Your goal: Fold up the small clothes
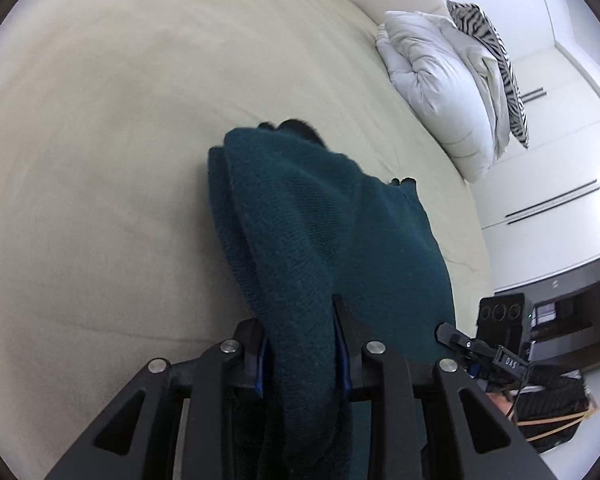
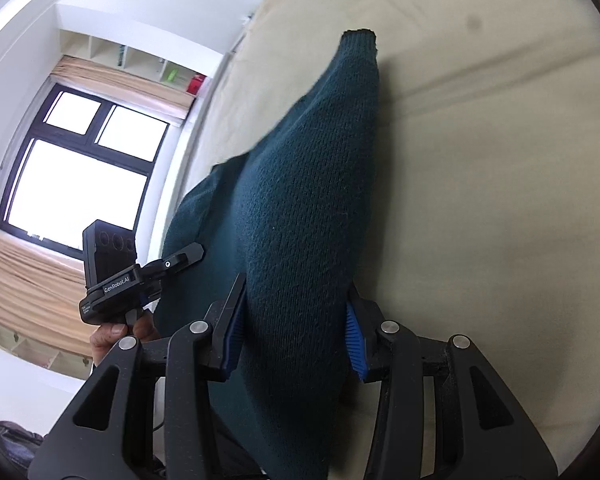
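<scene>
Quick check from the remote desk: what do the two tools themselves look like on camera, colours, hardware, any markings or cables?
Both are black plastic. The left tool and the right tool have angular linkage arms with triangular cut-outs, round silver pivot bolts and ribbed blue pads inside the fingers. Seen from the right wrist view, the left one's body reads "GenRobot.AI". A thin dark cable trails from the right one. A bare hand shows, no sleeve visible.

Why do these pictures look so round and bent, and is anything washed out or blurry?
Left wrist view: the fisheye lens bends the cream bedsheet and darkens the corners. Right wrist view: the window is blown out white, and the dark teal knitted garment is slightly smeared along its left edge.
</scene>
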Demonstrator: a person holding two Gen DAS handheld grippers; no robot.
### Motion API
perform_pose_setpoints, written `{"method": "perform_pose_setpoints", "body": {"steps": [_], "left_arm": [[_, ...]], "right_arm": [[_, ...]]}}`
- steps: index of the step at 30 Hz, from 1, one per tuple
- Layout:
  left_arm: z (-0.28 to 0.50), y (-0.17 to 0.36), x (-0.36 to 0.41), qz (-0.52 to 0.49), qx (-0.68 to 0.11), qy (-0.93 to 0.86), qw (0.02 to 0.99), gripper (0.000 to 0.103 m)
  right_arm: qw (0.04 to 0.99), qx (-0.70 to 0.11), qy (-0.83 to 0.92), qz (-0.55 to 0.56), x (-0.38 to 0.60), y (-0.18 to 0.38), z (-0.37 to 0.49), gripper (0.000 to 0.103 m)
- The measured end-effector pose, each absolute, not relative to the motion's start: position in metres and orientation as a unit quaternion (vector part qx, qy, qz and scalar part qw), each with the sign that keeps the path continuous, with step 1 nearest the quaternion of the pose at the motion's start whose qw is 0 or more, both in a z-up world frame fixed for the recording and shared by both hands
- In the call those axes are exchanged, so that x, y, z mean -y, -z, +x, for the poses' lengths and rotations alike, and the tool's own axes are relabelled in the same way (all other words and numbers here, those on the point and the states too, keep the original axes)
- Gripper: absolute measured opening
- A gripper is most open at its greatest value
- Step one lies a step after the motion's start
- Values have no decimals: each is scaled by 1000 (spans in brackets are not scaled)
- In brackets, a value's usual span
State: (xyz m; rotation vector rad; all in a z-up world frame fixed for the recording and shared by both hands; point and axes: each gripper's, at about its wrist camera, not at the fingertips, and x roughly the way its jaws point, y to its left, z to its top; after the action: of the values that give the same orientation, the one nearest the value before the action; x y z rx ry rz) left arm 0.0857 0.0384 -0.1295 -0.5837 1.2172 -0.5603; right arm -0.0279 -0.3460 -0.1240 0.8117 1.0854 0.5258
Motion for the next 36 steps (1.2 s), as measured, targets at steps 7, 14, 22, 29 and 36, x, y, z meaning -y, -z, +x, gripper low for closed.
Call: {"method": "perform_pose_setpoints", "body": {"steps": [7, 14, 22, 29, 36], "left_arm": [[81, 142, -49, -302, -543, 266, 737, 34], [67, 120, -67, -304, -520, 244, 760, 34], [59, 56, -46, -251, -462, 275, 805, 39], [65, 68, -44, -238, -474, 232, 815, 43], [62, 37, -78, -250, -430, 212, 841, 43]], "right_arm": [[748, -470, -252, 394, 351, 133, -45, 42], [762, -461, -217, 400, 363, 117, -59, 45], [787, -403, -224, 409, 384, 60, -76, 47], [765, -445, -255, 388, 331, 76, -45, 47], [759, -437, -261, 406, 339, 82, -60, 45]]}}
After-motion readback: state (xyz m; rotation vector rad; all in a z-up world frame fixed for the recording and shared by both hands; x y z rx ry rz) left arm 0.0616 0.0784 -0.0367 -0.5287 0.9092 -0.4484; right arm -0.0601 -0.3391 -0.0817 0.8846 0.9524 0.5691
